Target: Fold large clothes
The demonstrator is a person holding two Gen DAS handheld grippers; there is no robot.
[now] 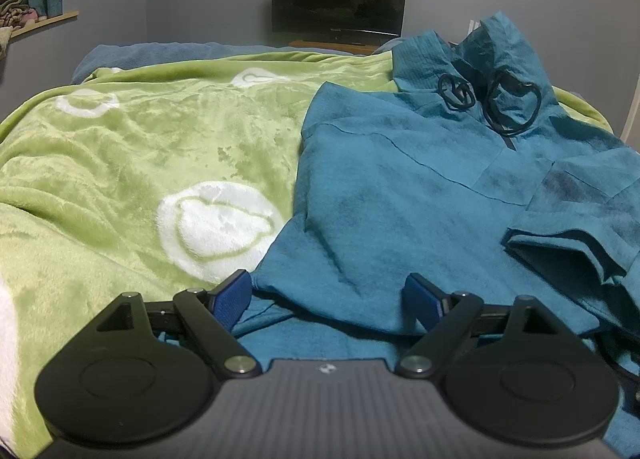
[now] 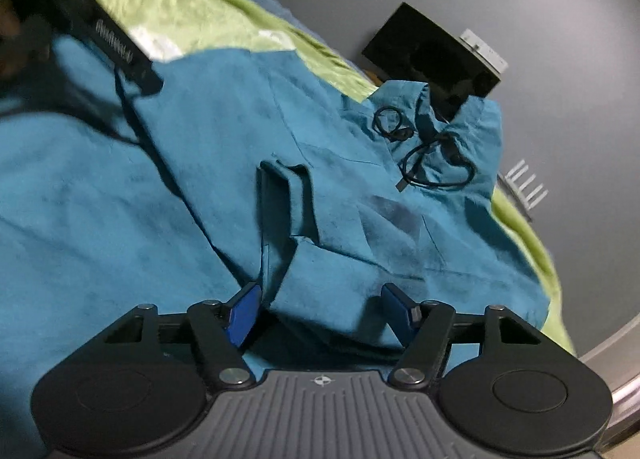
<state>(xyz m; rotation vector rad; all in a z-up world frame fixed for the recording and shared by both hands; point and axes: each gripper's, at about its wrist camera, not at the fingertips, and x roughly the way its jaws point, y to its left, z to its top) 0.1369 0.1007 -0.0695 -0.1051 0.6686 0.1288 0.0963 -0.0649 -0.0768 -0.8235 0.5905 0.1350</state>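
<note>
You have one teal fleece hooded garment (image 1: 420, 195) lying lengthwise on the green plush blanket (image 1: 132, 163), hood pointing to the far wall (two dark drawcords, I think). Your left gripper (image 1: 332, 299) and right gripper (image 2: 324, 307) both stand released, grasping nothing.

My left wrist camera sits low over the bed, level, looking along my left tool (image 1: 330, 299) toward the monitor (image 1: 339, 3). My right wrist camera sits close above the hoodie (image 2: 224, 163), rolled sideways. Both share hoodie, green blanket (image 1: 120, 163) and monitor.
</note>
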